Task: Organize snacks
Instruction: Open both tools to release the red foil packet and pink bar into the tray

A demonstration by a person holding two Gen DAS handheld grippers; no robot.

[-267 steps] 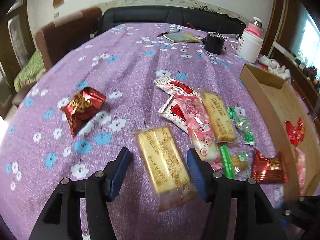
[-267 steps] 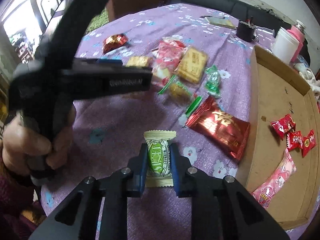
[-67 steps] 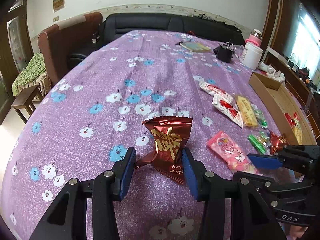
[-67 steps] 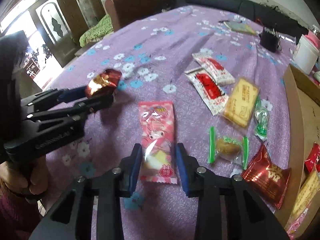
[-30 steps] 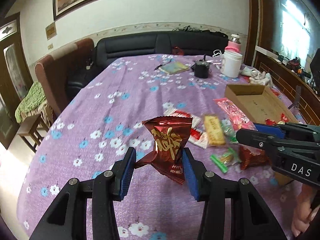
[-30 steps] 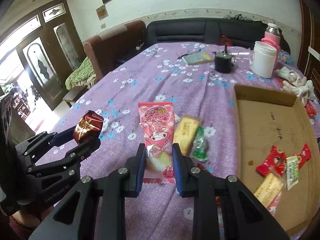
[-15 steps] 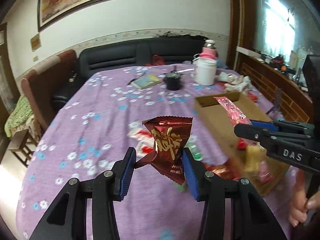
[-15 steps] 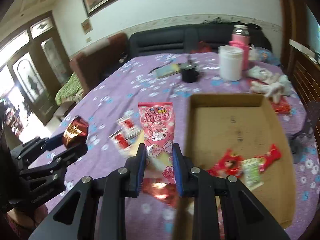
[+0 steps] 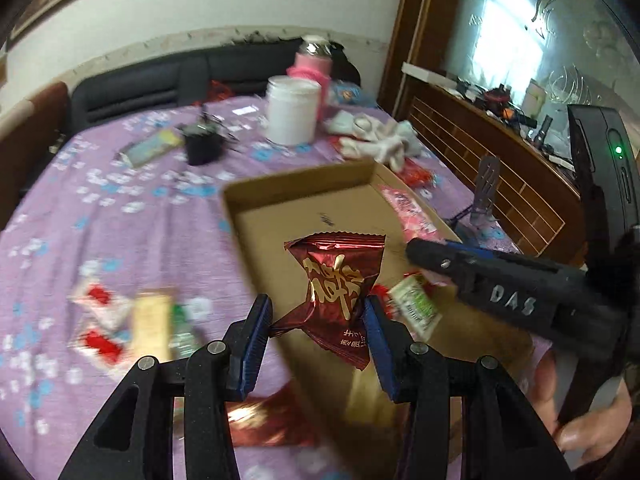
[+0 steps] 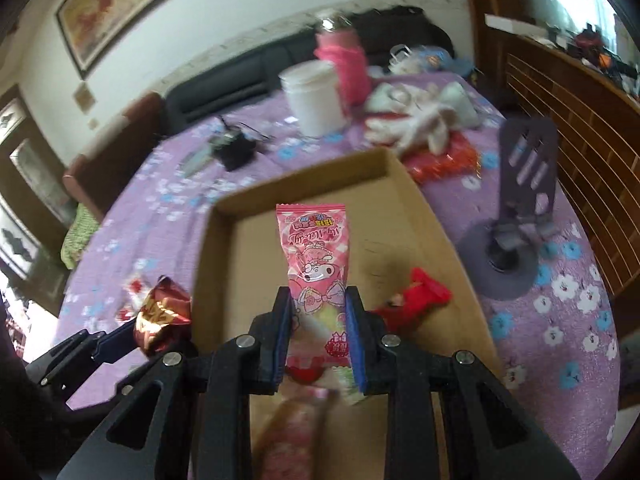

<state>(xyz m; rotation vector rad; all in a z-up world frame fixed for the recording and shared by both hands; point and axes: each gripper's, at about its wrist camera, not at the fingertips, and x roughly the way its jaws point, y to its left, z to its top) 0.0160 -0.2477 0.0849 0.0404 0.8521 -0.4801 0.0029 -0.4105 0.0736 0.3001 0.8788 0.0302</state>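
Both grippers hang over the cardboard box (image 10: 224, 236) that sits on the desk (image 9: 132, 240) with its purple flowered cloth. The left gripper (image 9: 316, 332) has its jaws clamped on a dark red foil snack (image 9: 336, 280) with gold lettering; the packet stands up between the blue pads, above the box's near left wall. The right gripper (image 10: 318, 332) has its jaws clamped on a long pink snack packet (image 10: 314, 256) with a cartoon print, held upright over the middle of the box. From the right wrist view the foil snack shows just outside the box's left wall.

Inside the box, near the gripped pink packet, lie a few red wrapped sweets (image 10: 416, 300) and a green-and-white sweet (image 9: 414, 306); another pink packet (image 9: 408, 210) rests against the box's right wall. To the left of the box, on the cloth, are blurred red-and-white packets (image 9: 100, 320) and a yellow biscuit pack (image 9: 150, 322). Beyond the box's far wall stand a white tub (image 10: 316, 96), a pink flask (image 10: 346, 64) and a small black cup (image 9: 202, 146). To the right of the box stands a grey phone stand (image 10: 516, 224). A hand (image 9: 580, 412) grips the right gripper's handle.
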